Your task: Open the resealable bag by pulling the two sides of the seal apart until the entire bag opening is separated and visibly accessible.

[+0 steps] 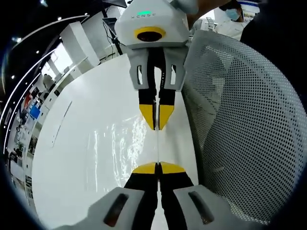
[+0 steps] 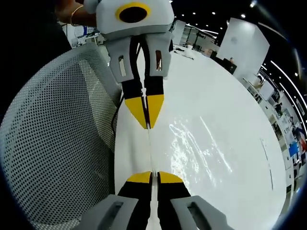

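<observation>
White tabletop [image 1: 72,158] spreads to the left of the left claw [image 1: 158,168] in the left gripper view, with a perforated white chair back [image 1: 249,120] rising on the claw's right and a dim hall of desks and ceiling lights beyond. The left claw's yellow-tipped jaws are pressed together on the edge of a clear plastic bag [image 1: 120,148]. The bag is seen almost edge-on, a thin line running straight ahead from the jaws, its glossy, wrinkled sheet lying out to the left over the tabletop. Directly ahead, the right claw [image 1: 157,115] faces back, its jaws likewise clamped on the far end of that same edge.

Across in the right gripper view, the tabletop [image 2: 230,96] lies to the right of the right claw [image 2: 150,176] and the chair back [image 2: 53,139] to its left. The right claw's jaws are closed on the bag [image 2: 201,143] edge, whose shiny sheet spreads to the right. Straight ahead the left claw [image 2: 146,112] pinches the other end of the edge. A hand with a bracelet [image 2: 72,14] shows behind it.
</observation>
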